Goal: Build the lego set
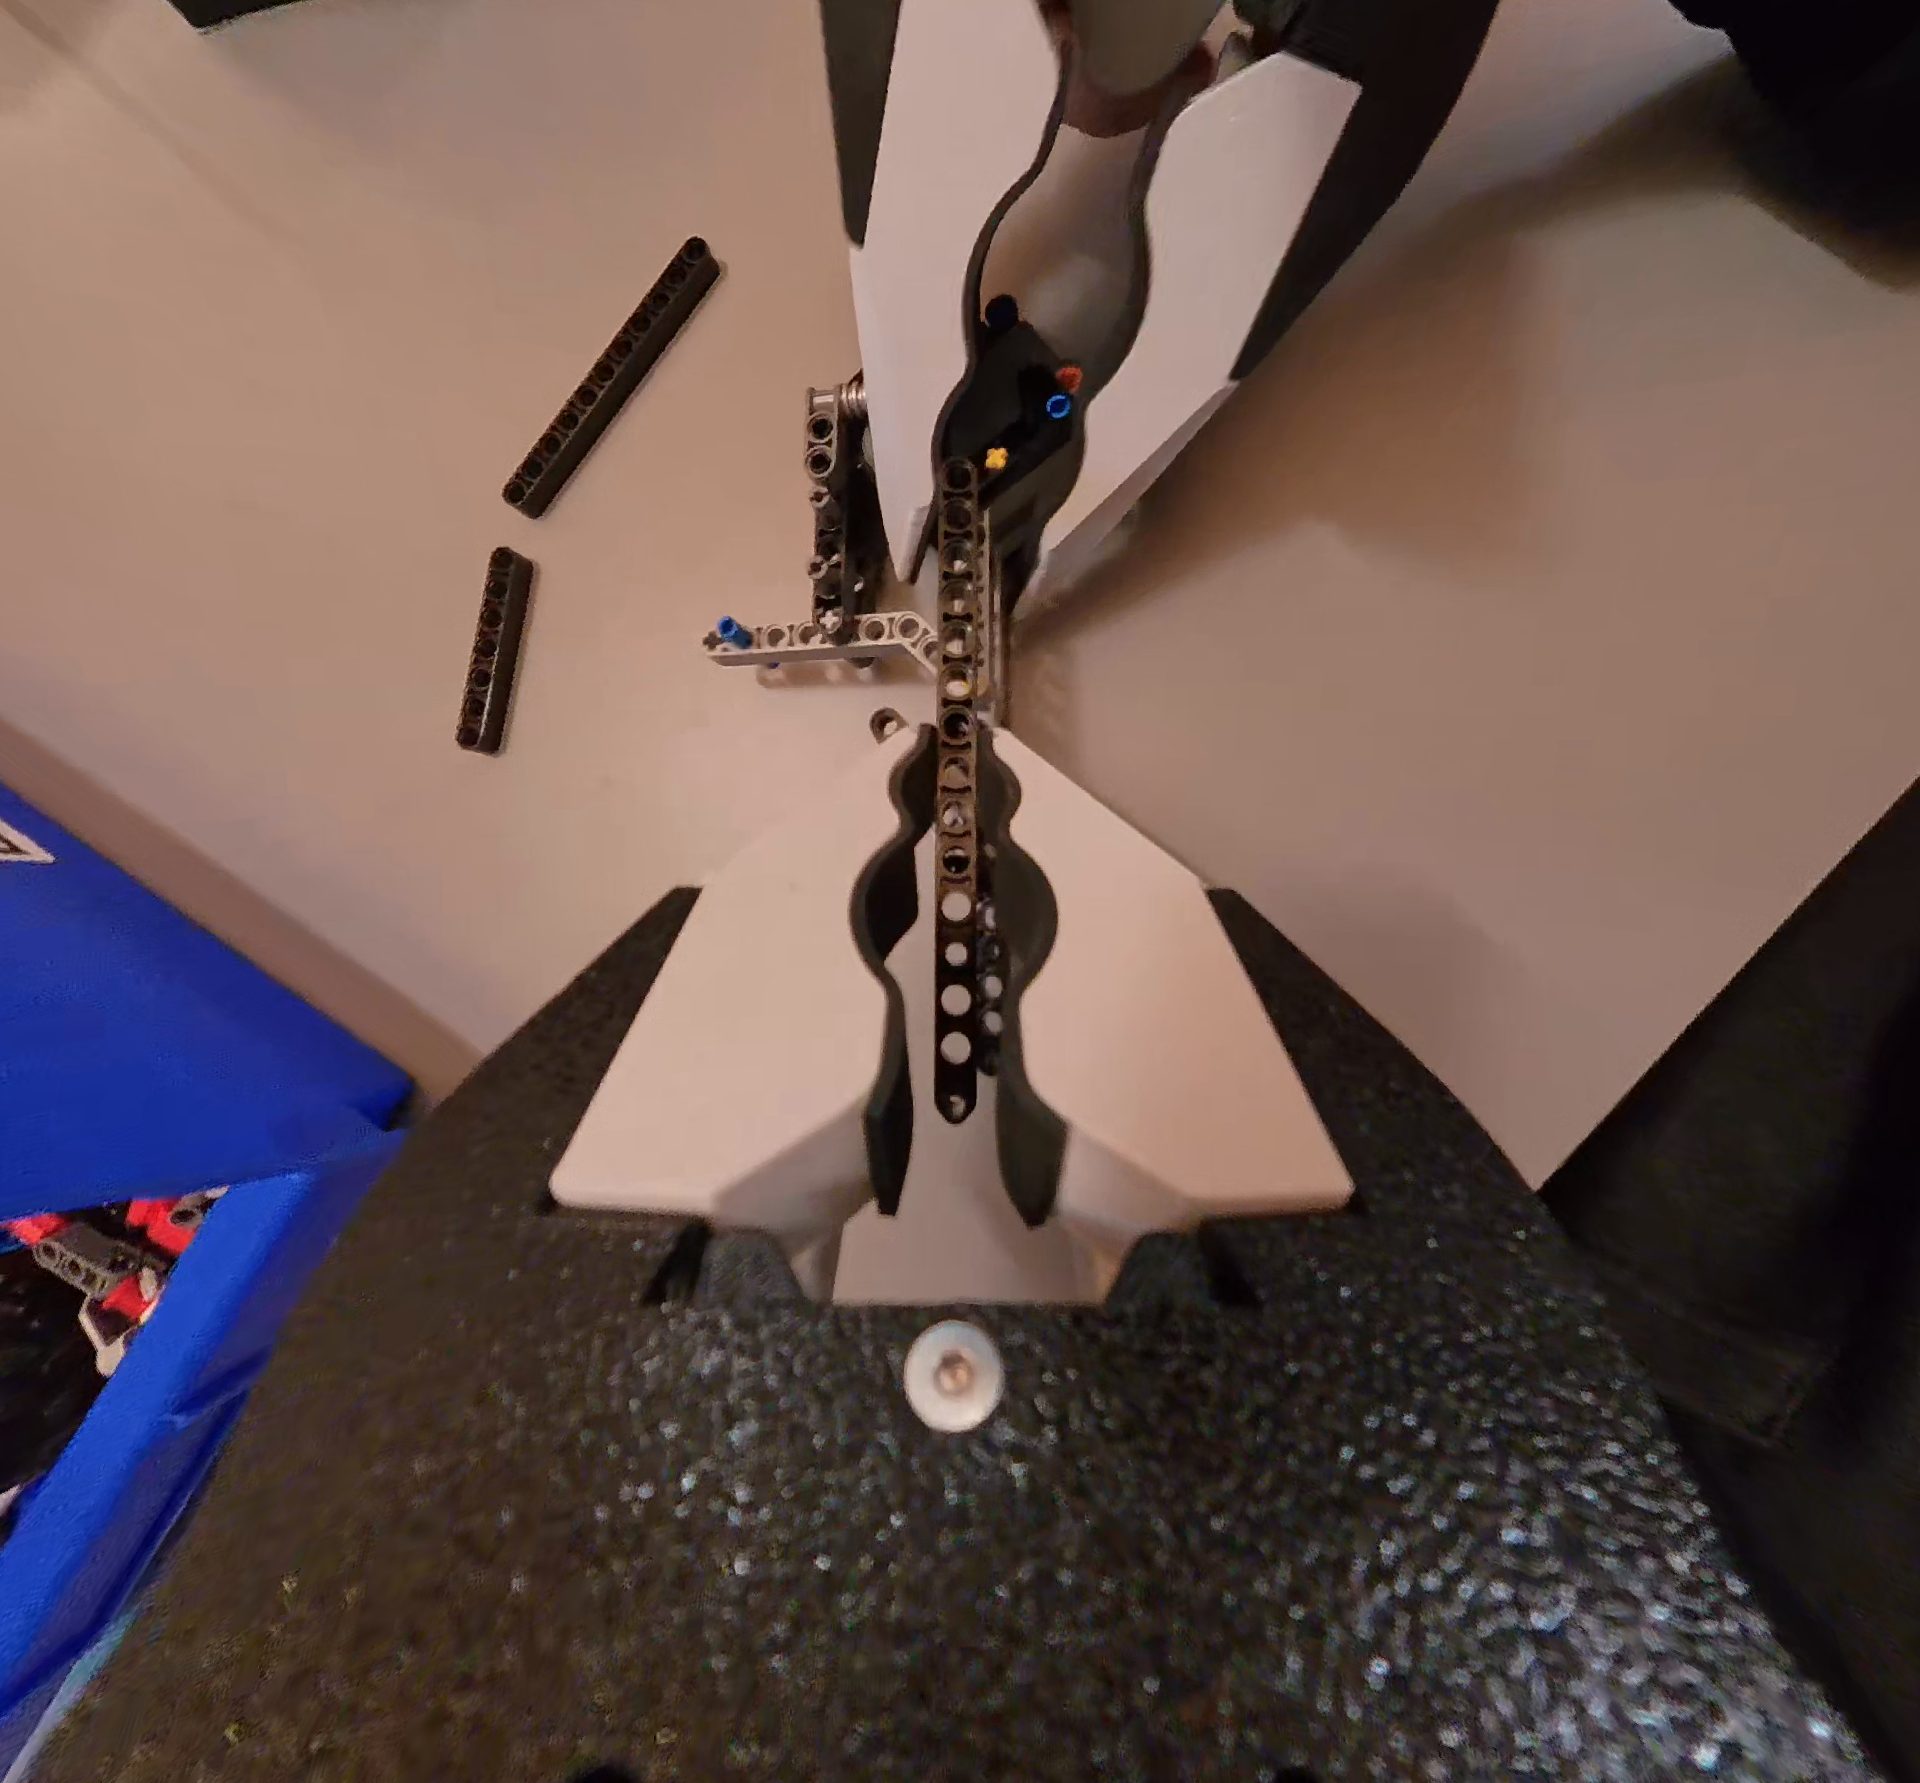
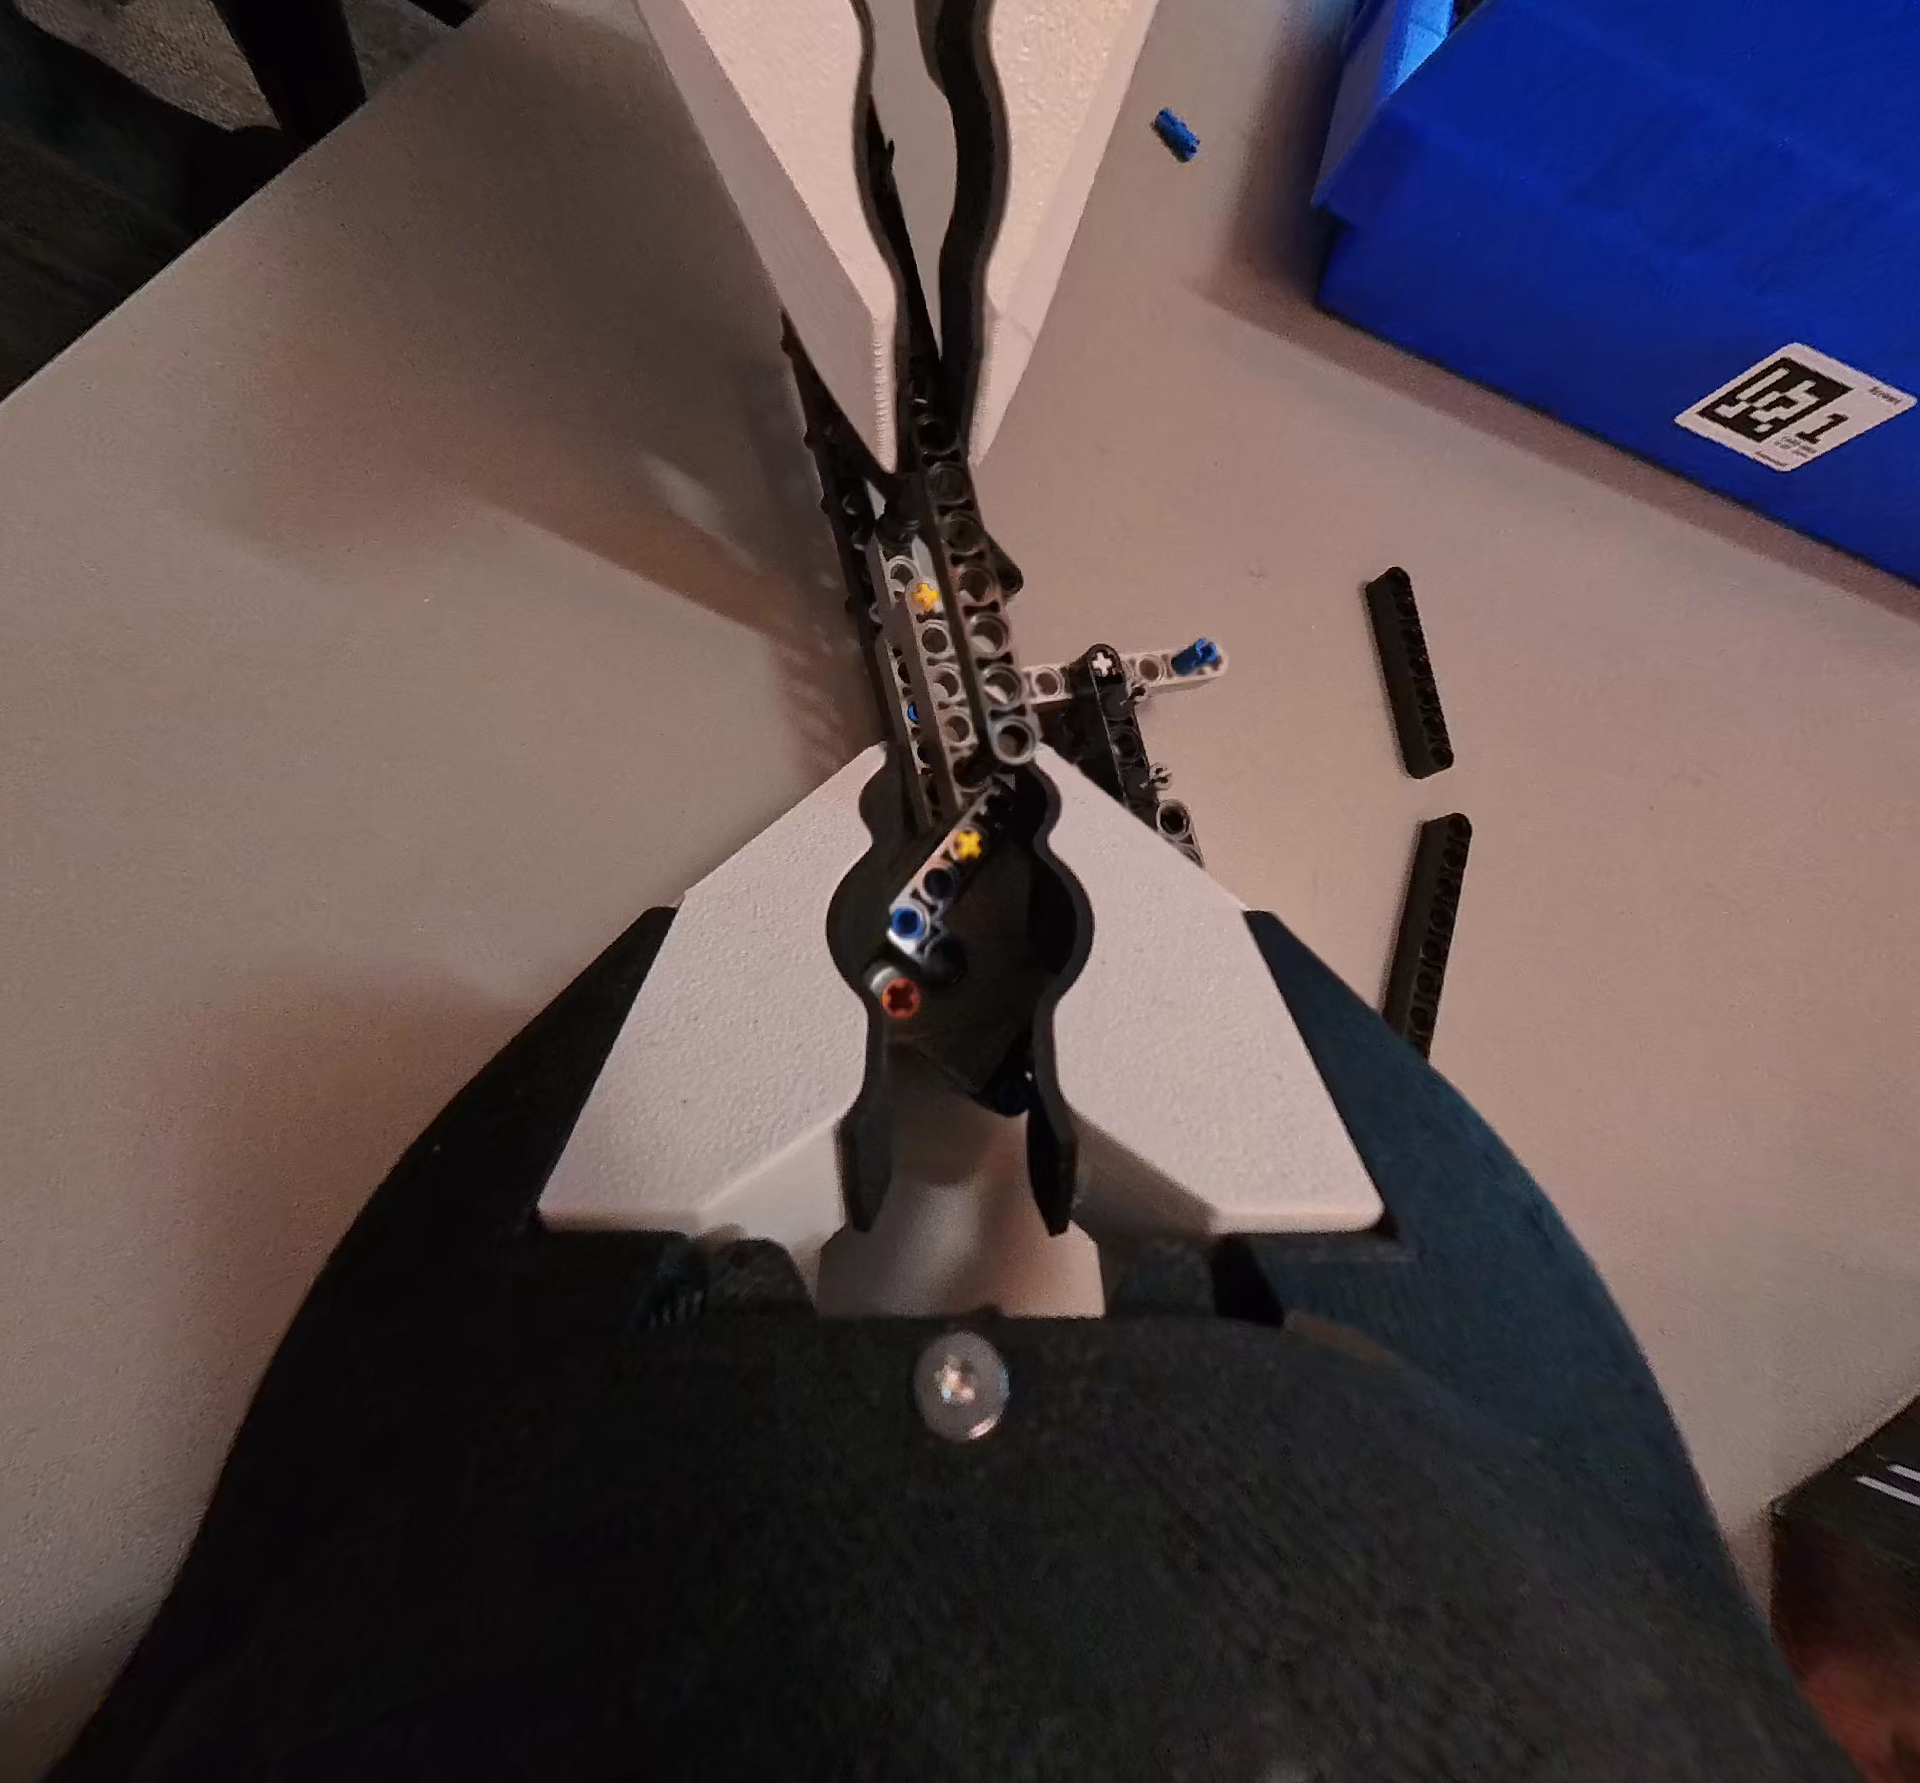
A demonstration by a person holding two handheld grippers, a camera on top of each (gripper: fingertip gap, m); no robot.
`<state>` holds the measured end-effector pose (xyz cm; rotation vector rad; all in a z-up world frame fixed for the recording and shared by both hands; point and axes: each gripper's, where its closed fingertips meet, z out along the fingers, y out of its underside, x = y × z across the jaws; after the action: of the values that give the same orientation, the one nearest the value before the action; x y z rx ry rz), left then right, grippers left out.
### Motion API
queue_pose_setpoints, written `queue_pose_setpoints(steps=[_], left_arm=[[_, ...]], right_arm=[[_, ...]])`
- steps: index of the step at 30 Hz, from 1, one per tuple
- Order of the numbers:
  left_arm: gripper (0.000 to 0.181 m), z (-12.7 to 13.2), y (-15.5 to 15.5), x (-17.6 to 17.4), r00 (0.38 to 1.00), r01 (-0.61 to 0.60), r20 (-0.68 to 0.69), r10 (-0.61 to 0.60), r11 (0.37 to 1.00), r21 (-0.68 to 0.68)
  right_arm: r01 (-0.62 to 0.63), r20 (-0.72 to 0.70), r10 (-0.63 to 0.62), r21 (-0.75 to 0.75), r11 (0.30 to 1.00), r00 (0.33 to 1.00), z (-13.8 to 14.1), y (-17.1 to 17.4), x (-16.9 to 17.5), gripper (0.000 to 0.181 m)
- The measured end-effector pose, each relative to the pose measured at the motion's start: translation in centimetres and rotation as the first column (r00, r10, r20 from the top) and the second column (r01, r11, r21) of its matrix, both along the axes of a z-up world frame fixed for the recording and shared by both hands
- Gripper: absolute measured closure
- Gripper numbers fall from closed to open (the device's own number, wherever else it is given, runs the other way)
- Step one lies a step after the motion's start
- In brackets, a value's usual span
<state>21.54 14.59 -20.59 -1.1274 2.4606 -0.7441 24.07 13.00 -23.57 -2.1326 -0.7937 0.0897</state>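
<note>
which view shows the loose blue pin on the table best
The right wrist view: the loose blue pin lies in the open on the table, near the blue bin, unobstructed. The left wrist view does not show it; the only blue pin visible there sits in the grey beam's end.

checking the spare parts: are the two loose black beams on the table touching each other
Apart. The left wrist view shows bare table between the longer beam and the shorter beam.
</note>
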Motion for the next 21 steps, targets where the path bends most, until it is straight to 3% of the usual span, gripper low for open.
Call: queue_pose_setpoints(steps=[7,12,21], left_arm=[[0.176,-0.3,-0.1,0.0,1.000,0.005,0.018,-0.004,0.998,-0.057],[0.176,-0.3,-0.3,0.2,1.000,-0.012,0.004,0.013,0.990,-0.138],[0.176,-0.2,-0.7,0.3,0.995,-0.077,0.037,0.090,0.959,-0.273]], right_arm=[[0.001,-0.093,0.006,0.079,0.997,0.996,1.9,0.0,-0.2,0.148],[-0.020,-0.173,0.053,0.186,0.982,0.984,3.4,0.9,-1.3,0.160],[-0.048,-0.235,0.110,0.254,0.966,0.966,4.2,1.4,-2.2,0.171]])
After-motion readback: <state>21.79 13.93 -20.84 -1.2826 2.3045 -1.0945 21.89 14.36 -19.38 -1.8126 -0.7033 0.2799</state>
